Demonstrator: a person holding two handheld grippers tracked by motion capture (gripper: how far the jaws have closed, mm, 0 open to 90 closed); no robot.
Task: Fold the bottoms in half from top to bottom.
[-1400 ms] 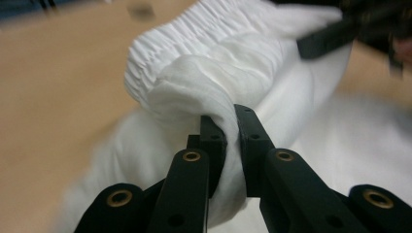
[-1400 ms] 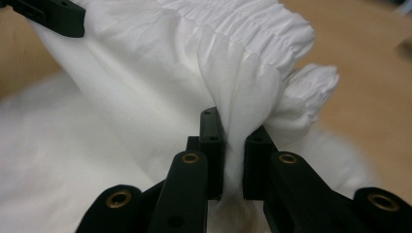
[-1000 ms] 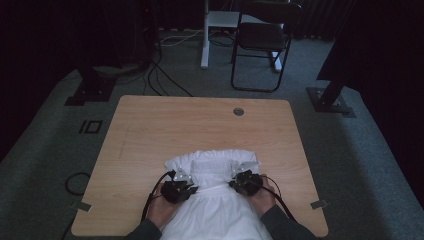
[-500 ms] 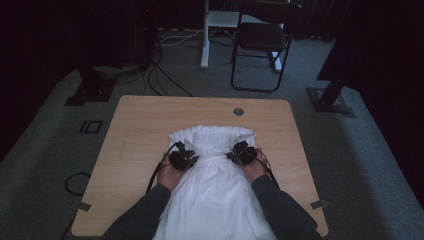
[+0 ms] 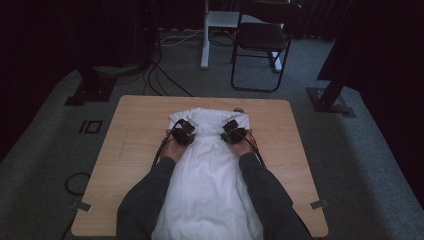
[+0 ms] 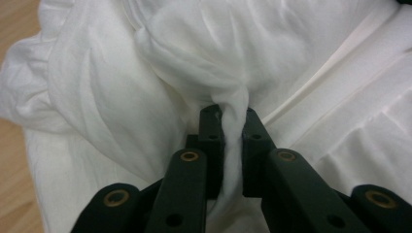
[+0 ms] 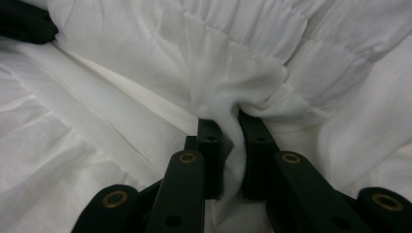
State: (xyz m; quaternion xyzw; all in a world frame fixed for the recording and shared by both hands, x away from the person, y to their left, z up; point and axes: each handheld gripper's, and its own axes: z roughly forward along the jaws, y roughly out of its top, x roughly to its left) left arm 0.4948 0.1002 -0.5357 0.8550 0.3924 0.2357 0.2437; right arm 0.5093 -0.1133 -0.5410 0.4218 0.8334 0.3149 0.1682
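A white garment [image 5: 207, 175] lies spread down the middle of the wooden counter [image 5: 130, 145], from its gathered top edge near the 12 o'clock side to the edge nearest me at 6 o'clock. My left gripper [image 5: 183, 134] sits at about 11 o'clock on the cloth, its jaws pinching a twisted fold of white fabric [image 6: 232, 131]. My right gripper [image 5: 234, 132] sits at about 1 o'clock, level with the left, its jaws pressed on another bunched fold [image 7: 232, 136]. My dark sleeves [image 5: 150, 195] lie along both sides of the garment.
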